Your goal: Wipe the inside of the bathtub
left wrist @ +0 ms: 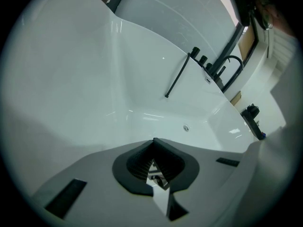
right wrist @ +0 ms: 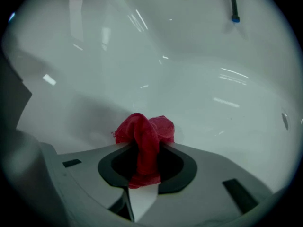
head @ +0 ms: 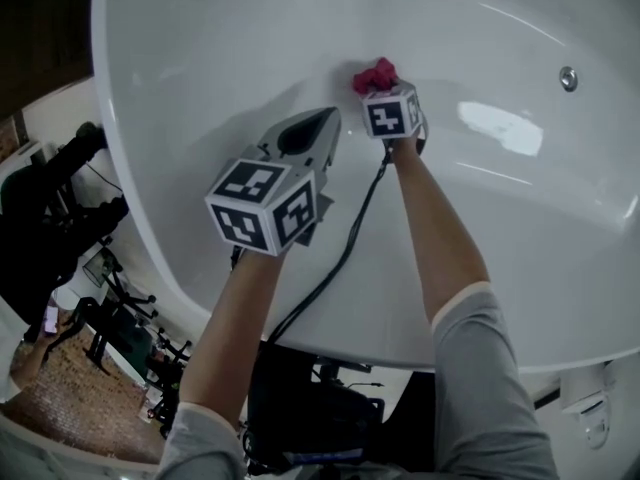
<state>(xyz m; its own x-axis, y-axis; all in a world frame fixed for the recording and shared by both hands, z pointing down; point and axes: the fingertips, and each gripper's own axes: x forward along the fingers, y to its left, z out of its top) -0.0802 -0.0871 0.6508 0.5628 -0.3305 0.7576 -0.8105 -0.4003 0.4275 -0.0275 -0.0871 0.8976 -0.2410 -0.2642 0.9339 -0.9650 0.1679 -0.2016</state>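
Observation:
The white bathtub (head: 200, 48) fills the head view, and both grippers reach into it. My right gripper (head: 378, 80) is shut on a bunched red cloth (head: 375, 74), which rests against the tub's inner surface. From the right gripper view the red cloth (right wrist: 144, 138) sticks out between the closed jaws of that gripper (right wrist: 144, 150). My left gripper (head: 318, 126) hangs over the tub wall to the left of the cloth, jaws closed with nothing in them. The left gripper view shows its jaws (left wrist: 154, 150) meeting, with white tub (left wrist: 94, 79) beyond.
A round chrome overflow fitting (head: 568, 78) sits on the tub wall at the right. A black cable (head: 345, 248) trails from the right gripper over the tub rim. A black hand shower and tap set (left wrist: 199, 60) stand on the far rim. Dark equipment (head: 60, 228) stands outside the tub, left.

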